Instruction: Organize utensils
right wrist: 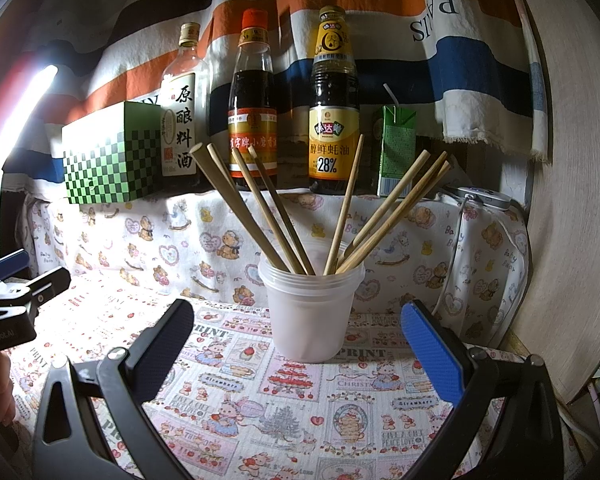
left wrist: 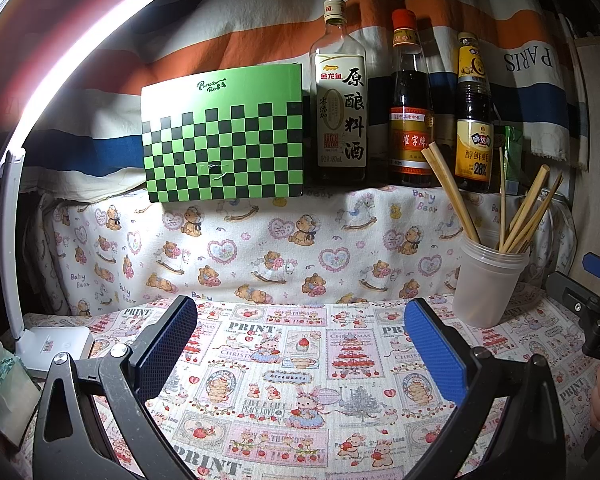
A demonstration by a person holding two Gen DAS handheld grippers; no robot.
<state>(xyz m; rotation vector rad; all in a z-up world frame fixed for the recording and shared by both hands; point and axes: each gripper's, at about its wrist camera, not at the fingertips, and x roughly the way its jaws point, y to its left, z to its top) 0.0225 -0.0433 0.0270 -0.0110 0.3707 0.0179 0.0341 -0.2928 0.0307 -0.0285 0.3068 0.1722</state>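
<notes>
On the printed cloth surface (right wrist: 284,408), toward its back edge, stands a translucent plastic cup (right wrist: 310,312) holding the chopsticks (right wrist: 260,208). They fan out in two bundles: several lean left, several lean right, one stands nearly upright. All tips sit down inside the cup; none lie on the cloth that I can see.

Right gripper (right wrist: 300,344): jaws spread wide, nothing between them, the cup centred ahead and apart from both pads. Left gripper (left wrist: 300,344): likewise released and empty, over bare cloth, with the cup (left wrist: 490,284) well off to its right.

Handling estimate:
- Chopsticks look like bamboo or light wood: stiff, very light, thin, smooth. Likely to roll or pivot in a two-pad pinch if taken near an end.
- Best hold, in my judgement: the exposed shaft above the cup rim, pads across the stick, then lift along its lean.
- Cup looks thin-walled and light, possibly two nested. It may tip or slide when a stick drags on the rim, so the free gripper could steady it low on the wall.

Sauce bottles (right wrist: 334,100) on the shelf behind: leave untouched.
</notes>
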